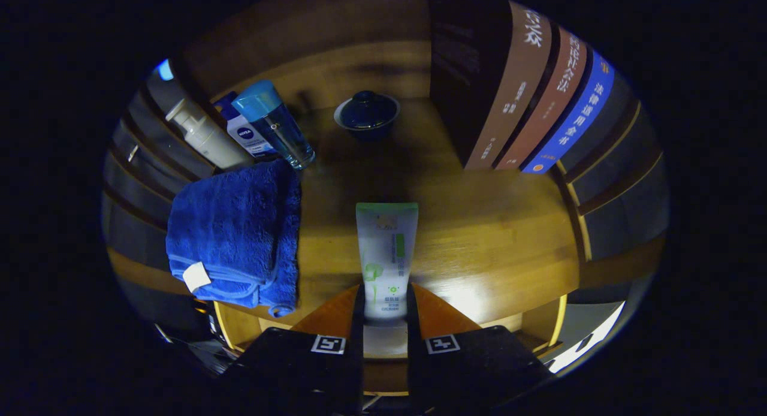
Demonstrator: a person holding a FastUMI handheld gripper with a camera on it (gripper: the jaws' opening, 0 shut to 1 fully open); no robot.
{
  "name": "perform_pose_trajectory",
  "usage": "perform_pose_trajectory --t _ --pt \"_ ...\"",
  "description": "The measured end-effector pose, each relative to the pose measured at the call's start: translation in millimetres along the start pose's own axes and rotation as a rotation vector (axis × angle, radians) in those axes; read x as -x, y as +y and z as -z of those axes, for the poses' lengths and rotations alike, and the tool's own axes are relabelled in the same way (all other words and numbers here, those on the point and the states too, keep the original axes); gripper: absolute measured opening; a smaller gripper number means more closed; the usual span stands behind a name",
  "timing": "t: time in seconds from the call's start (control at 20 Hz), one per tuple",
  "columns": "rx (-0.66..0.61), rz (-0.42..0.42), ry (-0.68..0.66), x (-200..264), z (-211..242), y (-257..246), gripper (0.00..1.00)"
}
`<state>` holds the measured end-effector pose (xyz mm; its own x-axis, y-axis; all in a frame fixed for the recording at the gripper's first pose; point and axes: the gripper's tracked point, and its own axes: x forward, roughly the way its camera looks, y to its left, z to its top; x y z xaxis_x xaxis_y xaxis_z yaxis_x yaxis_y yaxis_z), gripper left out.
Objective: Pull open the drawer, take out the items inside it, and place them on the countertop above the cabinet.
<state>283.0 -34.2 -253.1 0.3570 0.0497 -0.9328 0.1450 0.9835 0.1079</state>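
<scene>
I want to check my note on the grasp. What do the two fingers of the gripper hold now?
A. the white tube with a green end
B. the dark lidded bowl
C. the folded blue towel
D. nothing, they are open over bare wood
A: the gripper has both fingers pressed on the lower part of the white tube, above the wooden countertop; the blue towel lies apart, beside it.
</scene>
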Motion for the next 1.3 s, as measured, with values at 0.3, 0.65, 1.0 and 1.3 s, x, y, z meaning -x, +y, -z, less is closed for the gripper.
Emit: perform_pose_trajectory --t 0.3,0.65,1.0,1.3 --pt "0.011 0.029 -0.039 -8.1 0.4 0.8 0.41" --pt "0.121 -0.062 -0.149 36.5 9.4 14.0 1.00" --pt "0.215 -0.143 -0.486 122.2 38.0 21.0 1.00" --pt "0.196 -0.169 -0.809 160.7 114.8 15.8 0.99"
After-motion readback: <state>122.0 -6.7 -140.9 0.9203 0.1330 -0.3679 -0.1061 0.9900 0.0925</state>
